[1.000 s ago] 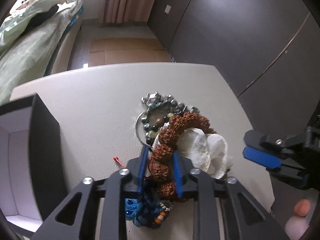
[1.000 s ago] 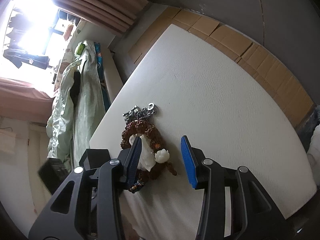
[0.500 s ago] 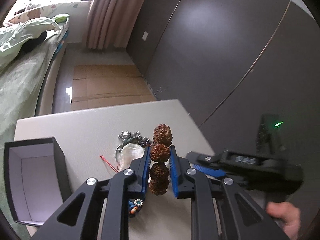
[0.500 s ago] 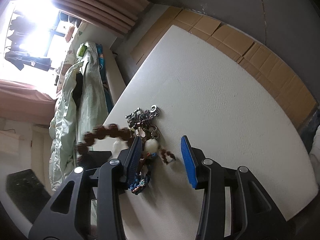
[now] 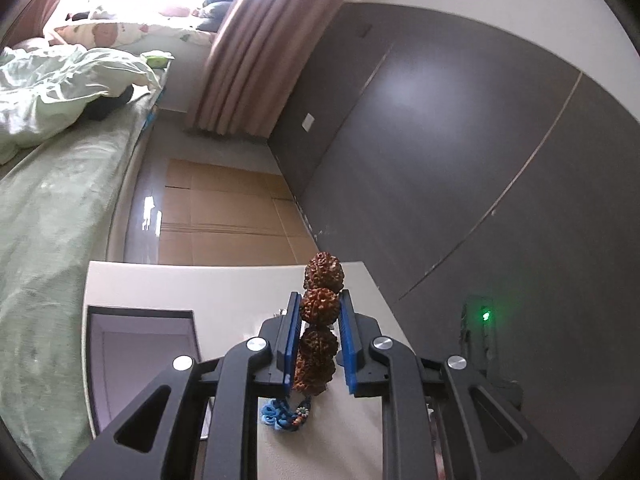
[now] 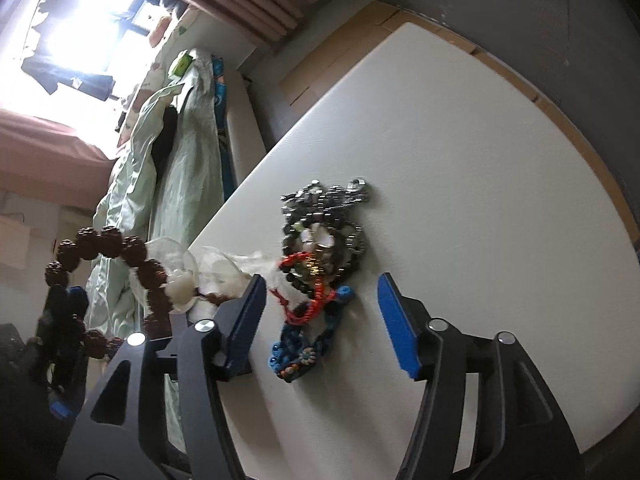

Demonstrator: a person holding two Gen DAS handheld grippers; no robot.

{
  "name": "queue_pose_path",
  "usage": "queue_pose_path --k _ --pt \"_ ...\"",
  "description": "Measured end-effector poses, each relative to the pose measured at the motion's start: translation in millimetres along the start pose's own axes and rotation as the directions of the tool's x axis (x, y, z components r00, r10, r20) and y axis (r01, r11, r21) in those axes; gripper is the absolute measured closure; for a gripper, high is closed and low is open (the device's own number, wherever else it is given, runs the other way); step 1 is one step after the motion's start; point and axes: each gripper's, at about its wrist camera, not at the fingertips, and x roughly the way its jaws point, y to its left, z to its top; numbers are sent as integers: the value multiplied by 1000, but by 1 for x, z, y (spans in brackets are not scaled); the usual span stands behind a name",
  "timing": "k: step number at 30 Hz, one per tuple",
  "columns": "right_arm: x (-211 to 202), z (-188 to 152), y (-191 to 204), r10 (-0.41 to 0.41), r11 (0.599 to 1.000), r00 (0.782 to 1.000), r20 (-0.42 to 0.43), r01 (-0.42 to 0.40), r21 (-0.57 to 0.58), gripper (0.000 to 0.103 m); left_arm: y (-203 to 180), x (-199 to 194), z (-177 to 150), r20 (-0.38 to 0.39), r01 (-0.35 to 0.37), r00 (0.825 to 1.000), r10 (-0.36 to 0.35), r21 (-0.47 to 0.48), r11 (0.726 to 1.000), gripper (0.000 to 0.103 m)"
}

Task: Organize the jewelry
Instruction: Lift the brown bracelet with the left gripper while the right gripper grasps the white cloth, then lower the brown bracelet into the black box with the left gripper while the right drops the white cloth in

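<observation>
The strand of large, knobbly reddish-brown seed beads [image 5: 320,320] runs as a line between the blue pads of the left gripper [image 5: 319,338], its long axis straight along the fingers, top bead poking past the tips. The pads are clamped on the beads, holding the strand up off the white table [image 5: 224,288]. In the right wrist view the same bracelet [image 6: 120,256] hangs as a loop in the air off the table's left edge, with a white bead on it. The left gripper tilts moderately downward, above the open black box with pale lining [image 5: 140,344] at the table's left.

The right gripper [image 6: 320,308] angles steeply down at the table. Its jaws are opening, with nothing pressed by the pads. Between them lies the remaining pile: a blue knotted cord bracelet [image 6: 304,344], a red cord [image 6: 308,304] and dark metallic bead strands [image 6: 324,216], lying on the table tangled and touching.
</observation>
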Motion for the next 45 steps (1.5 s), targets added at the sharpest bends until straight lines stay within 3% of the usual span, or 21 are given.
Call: queue_pose_path --k 2,5,8,11,15,17,23,27,34,35,38,45 --pt "4 0 6 24 1000 1000 6 -24 -1 31 2 -9 0 9 4 1000 -4 -10 1000 87" --pt "14 -1 14 81 997 997 -7 -81 12 31 3 -16 0 12 12 1000 -12 -14 1000 87" --pt "16 -2 18 87 996 996 2 -87 32 31 3 -16 -4 -15 9 1000 -9 10 1000 87" --pt "12 -2 18 73 996 997 24 -74 42 31 6 3 -11 -84 -24 996 27 29 999 87" --pt "10 0 16 62 997 998 32 -63 43 31 21 25 -28 -165 -129 977 134 38 991 87" --pt "13 0 16 58 997 998 26 -59 41 31 28 31 -33 -191 -148 970 152 36 988 87" --pt "32 -6 36 111 994 994 -19 -111 5 33 33 15 -24 -145 -116 982 119 33 993 87" --pt "48 -11 48 111 993 993 -47 -112 -23 54 37 5 -17 -127 -110 986 111 20 994 87" --pt "80 -14 47 61 998 995 -83 -62 -16 66 43 3 -12 -133 -108 985 109 14 994 87" --pt "83 -15 48 54 998 995 -85 -56 -21 71 44 4 -10 -133 -109 985 110 12 994 87" --pt "88 -17 52 32 999 995 -95 -36 -41 101 47 -1 -9 -123 -111 986 110 2 994 87" --pt "64 -13 57 67 995 998 -20 -69 -69 101 61 -36 5 -36 -119 992 118 -40 992 87"
